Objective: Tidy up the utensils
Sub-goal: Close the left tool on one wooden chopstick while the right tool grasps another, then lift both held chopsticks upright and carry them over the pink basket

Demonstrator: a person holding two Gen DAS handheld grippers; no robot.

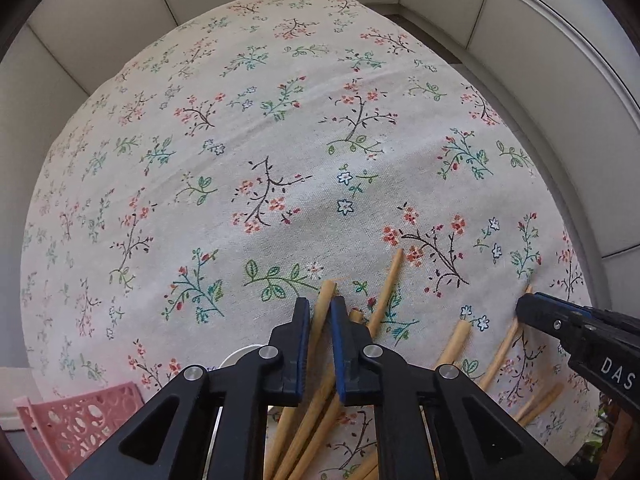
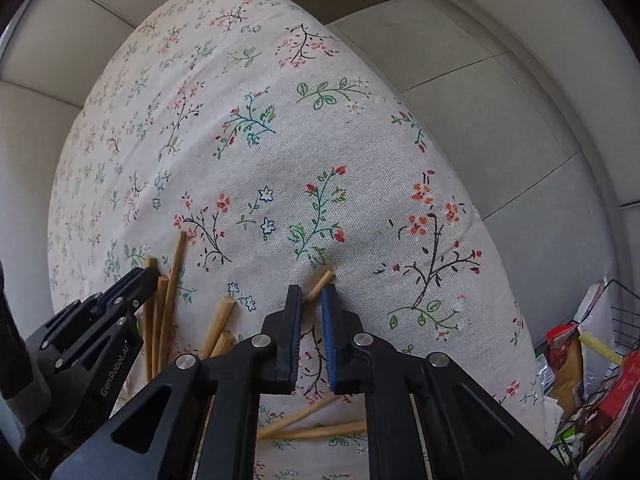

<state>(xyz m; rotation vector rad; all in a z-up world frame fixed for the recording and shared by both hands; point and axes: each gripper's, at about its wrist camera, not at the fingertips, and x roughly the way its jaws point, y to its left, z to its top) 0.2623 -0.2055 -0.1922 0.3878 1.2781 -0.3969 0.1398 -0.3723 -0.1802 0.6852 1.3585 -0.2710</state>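
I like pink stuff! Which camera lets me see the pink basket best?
The left wrist view. The pink basket sits in its bottom left corner, beside the left gripper, with its holey wall showing, though the picture edge cuts it off. The right wrist view shows none of it, only chopsticks on the flowered tablecloth.

Grippers: two, left [image 1: 320, 312] and right [image 2: 311, 304]. Chopsticks [image 1: 386, 292]: about nine visible, some hidden. Pink basket [image 1: 76, 420]: one. Tablecloth [image 1: 280, 128]: one.
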